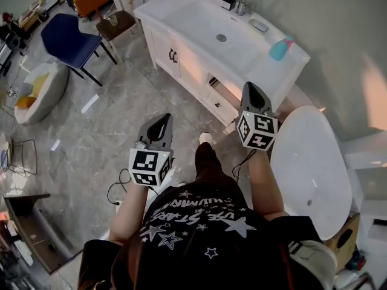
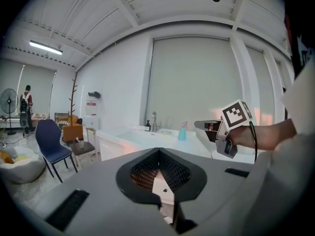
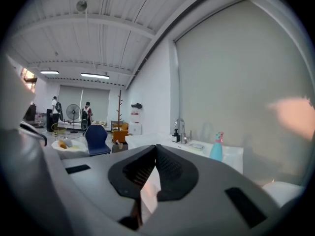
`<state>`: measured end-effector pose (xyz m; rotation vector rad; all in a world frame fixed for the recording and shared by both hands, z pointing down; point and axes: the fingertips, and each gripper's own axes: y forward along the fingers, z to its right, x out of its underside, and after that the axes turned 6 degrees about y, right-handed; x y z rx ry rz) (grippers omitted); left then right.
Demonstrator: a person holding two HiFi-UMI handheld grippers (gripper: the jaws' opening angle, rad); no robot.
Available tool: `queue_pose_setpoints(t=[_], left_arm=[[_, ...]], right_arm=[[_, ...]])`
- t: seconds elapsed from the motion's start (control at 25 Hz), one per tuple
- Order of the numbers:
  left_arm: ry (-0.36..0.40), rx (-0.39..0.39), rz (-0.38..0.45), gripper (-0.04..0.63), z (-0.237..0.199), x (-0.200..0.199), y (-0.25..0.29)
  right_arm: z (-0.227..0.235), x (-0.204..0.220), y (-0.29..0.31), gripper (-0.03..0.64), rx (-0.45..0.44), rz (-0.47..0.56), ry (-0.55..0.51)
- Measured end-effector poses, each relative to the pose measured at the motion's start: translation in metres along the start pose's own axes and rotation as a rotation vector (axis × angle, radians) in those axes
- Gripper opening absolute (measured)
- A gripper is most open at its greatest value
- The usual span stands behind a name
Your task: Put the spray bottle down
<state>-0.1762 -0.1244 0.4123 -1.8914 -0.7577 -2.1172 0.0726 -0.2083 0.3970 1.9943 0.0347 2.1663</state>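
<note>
**Spotter:** What's closest to you?

**Operator:** The dark starred shirt [image 1: 199, 222]. Just beyond it I have the left gripper [image 1: 159, 125] and the right gripper [image 1: 253, 94], both held out over the floor.

**Spotter:** Anything in the tongs?

**Operator:** No. Each pair is pressed tip to tip with nothing between.

**Spotter:** And the spray bottle?

**Operator:** The spray bottle [image 1: 280, 47] stands upright at the far right end of the white counter [image 1: 181, 11], right of the sink [image 1: 208, 26] and well apart from both grippers. I'd call it set down.

**Spotter:** So what could go wrong?

**Operator:** It's near the counter's end, so a careless swing of my right gripper could knock it off. A cable [image 1: 115, 189] loops on the floor by the feet and might snag a step. The white tub [image 1: 314, 162] also crowds my right side.
</note>
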Motion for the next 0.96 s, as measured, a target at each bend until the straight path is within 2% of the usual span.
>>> queue_pose_setpoints(t=[0.24,0.44,0.76,0.96], left_arm=[[-0.043,0.023,-0.025,0.015,0.012,0.034,-0.071],[-0.084,0.039,-0.058,0.015,0.020,0.055,-0.096],[-0.090,0.059,-0.060,0.015,0.037,0.062,-0.103],[-0.089,0.030,-0.072,0.015,0.033,0.069,-0.104]], right_arm=[[-0.043,0.032,-0.081,0.012,-0.032,-0.063,-0.030],[-0.046,0.052,-0.129,0.012,-0.010,-0.112,-0.044],[-0.037,0.046,-0.149,0.012,0.006,-0.096,-0.047],[-0.033,0.057,-0.158,0.012,0.004,-0.108,-0.027]])
